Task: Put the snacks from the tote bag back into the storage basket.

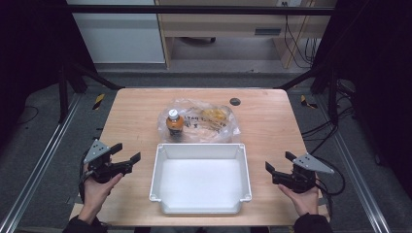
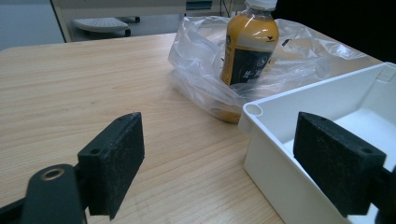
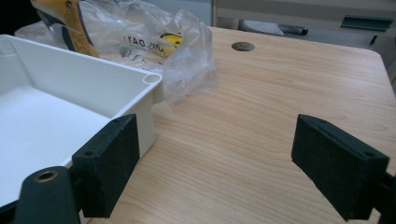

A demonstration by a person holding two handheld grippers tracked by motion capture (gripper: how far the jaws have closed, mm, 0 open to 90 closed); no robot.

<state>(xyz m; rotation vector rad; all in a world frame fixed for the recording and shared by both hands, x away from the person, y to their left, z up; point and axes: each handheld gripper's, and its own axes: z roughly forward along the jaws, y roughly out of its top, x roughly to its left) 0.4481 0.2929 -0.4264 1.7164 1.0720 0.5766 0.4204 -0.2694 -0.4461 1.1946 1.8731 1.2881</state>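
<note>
A white plastic bin (image 1: pixel 200 206) sits empty at the table's near middle. Behind it lies a clear plastic bag (image 1: pixel 216 127) with a bottle of orange drink (image 1: pixel 175 124) standing in its left part and something yellow further right inside. The bottle (image 2: pixel 249 44) and bag (image 2: pixel 201 70) rise beyond the bin's corner (image 2: pixel 254 112) in the left gripper view. My left gripper (image 1: pixel 127 153) is open, left of the bin, nothing between its pads. My right gripper (image 1: pixel 279 162) is open, right of the bin, also holding nothing. The bin's corner (image 3: pixel 152 79) and the bag (image 3: pixel 187 51) lie ahead of it.
The wooden table (image 1: pixel 131 116) has a small dark round hole (image 1: pixel 235 101) near its far edge. Bare wood lies on both sides of the bin. Metal frame rails (image 1: pixel 43 160) and cables (image 1: pixel 320 131) run beside the table on the floor.
</note>
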